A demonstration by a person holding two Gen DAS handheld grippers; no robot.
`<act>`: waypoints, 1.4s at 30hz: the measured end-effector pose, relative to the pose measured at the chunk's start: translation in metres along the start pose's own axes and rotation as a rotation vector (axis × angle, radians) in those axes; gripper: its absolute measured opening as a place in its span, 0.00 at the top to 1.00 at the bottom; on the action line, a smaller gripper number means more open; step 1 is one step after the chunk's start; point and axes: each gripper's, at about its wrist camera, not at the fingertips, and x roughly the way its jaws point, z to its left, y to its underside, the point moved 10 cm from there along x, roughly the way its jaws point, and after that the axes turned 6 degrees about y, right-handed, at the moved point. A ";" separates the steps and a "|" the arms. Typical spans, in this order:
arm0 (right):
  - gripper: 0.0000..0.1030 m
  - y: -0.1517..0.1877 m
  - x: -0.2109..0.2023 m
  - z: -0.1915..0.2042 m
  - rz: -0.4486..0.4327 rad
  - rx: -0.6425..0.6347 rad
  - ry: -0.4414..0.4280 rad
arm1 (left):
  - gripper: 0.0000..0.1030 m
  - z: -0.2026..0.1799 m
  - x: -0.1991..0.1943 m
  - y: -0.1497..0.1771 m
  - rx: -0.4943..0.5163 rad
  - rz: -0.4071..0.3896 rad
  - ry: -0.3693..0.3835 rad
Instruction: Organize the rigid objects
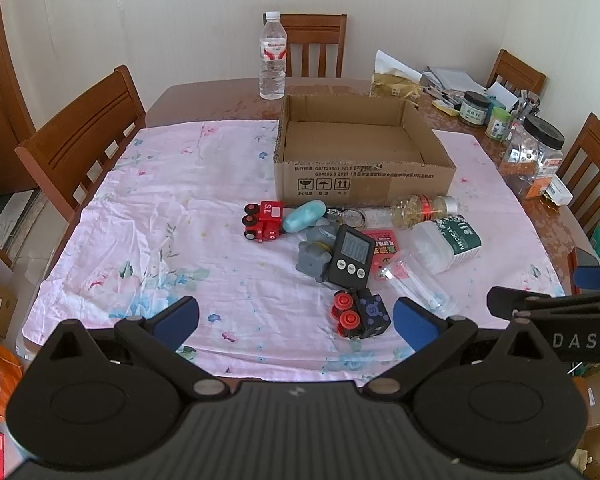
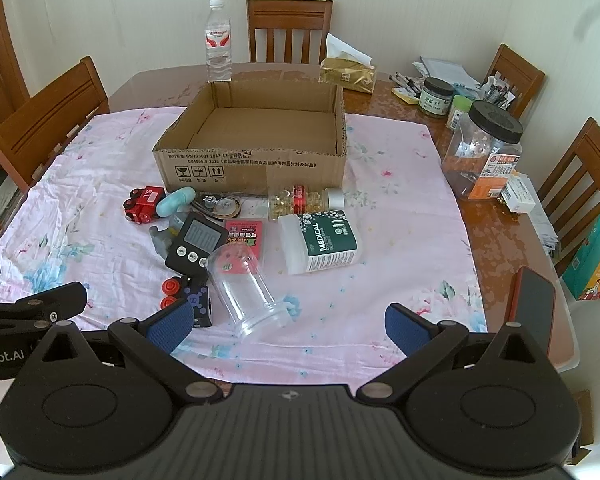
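Note:
An open cardboard box [image 1: 360, 178] [image 2: 252, 168] stands on the pink floral cloth [image 1: 160, 240] [image 2: 380, 220]. In front of it lies a pile: a red toy train [image 1: 262, 222] [image 2: 142, 205], a black toy car with red wheels [image 1: 360, 314] [image 2: 188, 296], a black timer [image 1: 351, 254] [image 2: 196, 245], a clear plastic jar [image 2: 246, 292] [image 1: 416, 280], a white MEDICAL bottle [image 2: 320, 242] [image 1: 448, 242] and a capsule bottle [image 2: 304, 199] [image 1: 424, 208]. My left gripper [image 1: 296, 320] is open near the front edge, left of the black car. My right gripper [image 2: 288, 326] is open, just short of the clear jar.
A water bottle [image 1: 273, 62] [image 2: 219, 42] stands behind the box. Jars [image 2: 484, 148], pens and a tissue pack [image 2: 346, 70] crowd the table's right side. A phone [image 2: 534, 312] lies at the right edge. Wooden chairs [image 1: 84, 136] ring the table.

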 end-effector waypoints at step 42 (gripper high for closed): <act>0.00 -0.004 -0.004 -0.006 -0.032 -0.009 -0.013 | 0.00 -0.011 -0.009 -0.004 0.002 -0.028 -0.020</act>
